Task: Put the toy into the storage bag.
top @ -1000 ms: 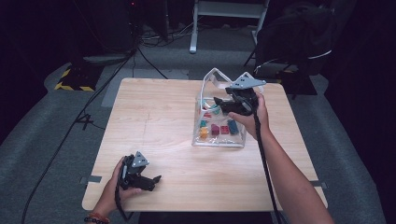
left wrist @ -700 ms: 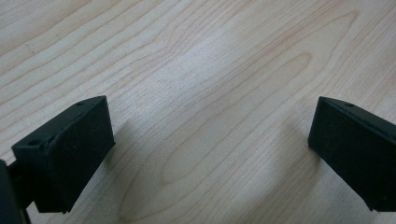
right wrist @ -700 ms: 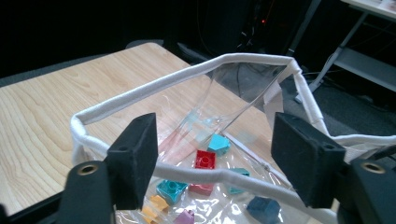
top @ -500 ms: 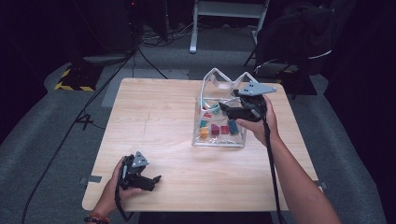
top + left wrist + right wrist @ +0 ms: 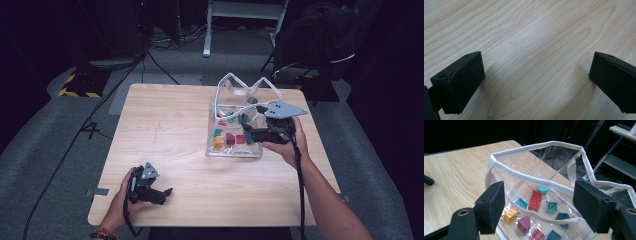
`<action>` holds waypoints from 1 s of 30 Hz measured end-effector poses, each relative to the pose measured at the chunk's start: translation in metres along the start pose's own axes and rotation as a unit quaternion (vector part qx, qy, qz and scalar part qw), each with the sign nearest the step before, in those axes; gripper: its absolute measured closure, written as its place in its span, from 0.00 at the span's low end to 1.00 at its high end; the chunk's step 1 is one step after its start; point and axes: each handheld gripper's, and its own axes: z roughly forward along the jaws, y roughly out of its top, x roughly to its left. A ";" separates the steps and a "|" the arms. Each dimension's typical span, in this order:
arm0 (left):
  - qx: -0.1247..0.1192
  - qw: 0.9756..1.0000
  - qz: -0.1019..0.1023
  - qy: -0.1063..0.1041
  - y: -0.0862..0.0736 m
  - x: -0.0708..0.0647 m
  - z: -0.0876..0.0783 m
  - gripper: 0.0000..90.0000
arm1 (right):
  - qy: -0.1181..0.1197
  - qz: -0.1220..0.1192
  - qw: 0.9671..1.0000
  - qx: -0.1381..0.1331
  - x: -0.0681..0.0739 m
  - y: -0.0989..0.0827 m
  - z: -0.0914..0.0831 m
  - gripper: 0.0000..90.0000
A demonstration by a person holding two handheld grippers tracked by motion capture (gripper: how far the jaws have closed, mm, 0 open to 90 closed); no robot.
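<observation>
A clear plastic bag (image 5: pixel 239 93) with white trim stands open on the wooden table (image 5: pixel 165 125), right of centre. Several coloured toy bricks (image 5: pixel 227 137) lie in it: a red brick (image 5: pixel 535 200), a yellow brick (image 5: pixel 510 215) and a teal brick (image 5: pixel 551 207) among them. My right gripper (image 5: pixel 246 127) hovers at the bag's right side and points left over it. Its jaws have just been opening and now stand open (image 5: pixel 539 195). The bag's white rim (image 5: pixel 524 176) runs just beyond the gap, and the pads press on nothing. My left gripper (image 5: pixel 165 194) rests open on bare wood (image 5: pixel 536 65) near the front left.
The left half of the table is bare wood. Beyond the far edge are a dark chair with a jacket (image 5: pixel 320 40), floor cables (image 5: pixel 160 65), a white stand (image 5: pixel 240 10) and yellow-black tape (image 5: pixel 77 92).
My right gripper has drawn back to the right and toward the person, with its jaws wider apart. The bag's mouth stands more spread. The left gripper has stayed put.
</observation>
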 end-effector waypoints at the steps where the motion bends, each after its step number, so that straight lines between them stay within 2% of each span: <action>1: 0.000 1.000 0.000 0.000 0.000 0.000 0.000 0.01 | 0.001 -0.001 1.000 -0.001 0.001 -0.002 -0.002 0.30; 16: 0.000 1.000 0.000 0.000 0.000 0.000 0.000 0.01 | 0.005 -0.015 1.000 0.013 0.014 -0.031 -0.017 0.30; 19: 0.000 1.000 0.000 -0.001 0.000 0.000 0.000 0.01 | 0.014 -0.007 1.000 0.015 0.015 -0.039 -0.019 0.31; 30: 0.000 1.000 0.000 -0.001 0.000 0.000 0.000 0.01 | 0.020 0.001 0.999 0.040 0.019 -0.070 -0.019 0.31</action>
